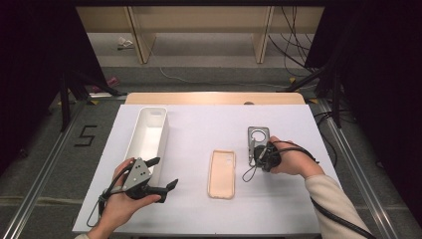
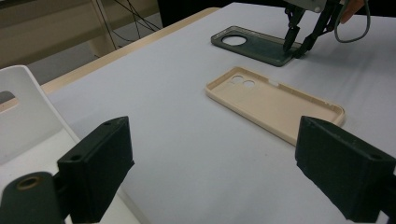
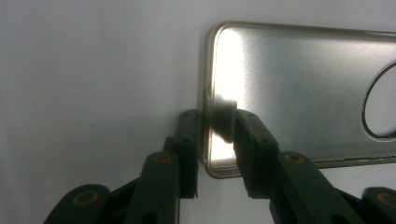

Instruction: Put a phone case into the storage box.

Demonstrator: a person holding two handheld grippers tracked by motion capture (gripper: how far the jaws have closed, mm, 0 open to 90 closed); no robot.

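On the dark phone case's (image 3: 299,93) rim, right gripper (image 3: 217,135) (jaws narrowed) astride.

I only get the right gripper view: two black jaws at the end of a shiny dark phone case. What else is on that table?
Observer: In the high view, a beige phone case lies open side up, just left of the dark case.
Operator: And what is the other hand doing?
Observer: It holds the left gripper with its jaws wide open and nothing between them.
Operator: Is it near anything?
Observer: Yes, it sits at the near end of a long white bin, and I see nothing inside the bin.
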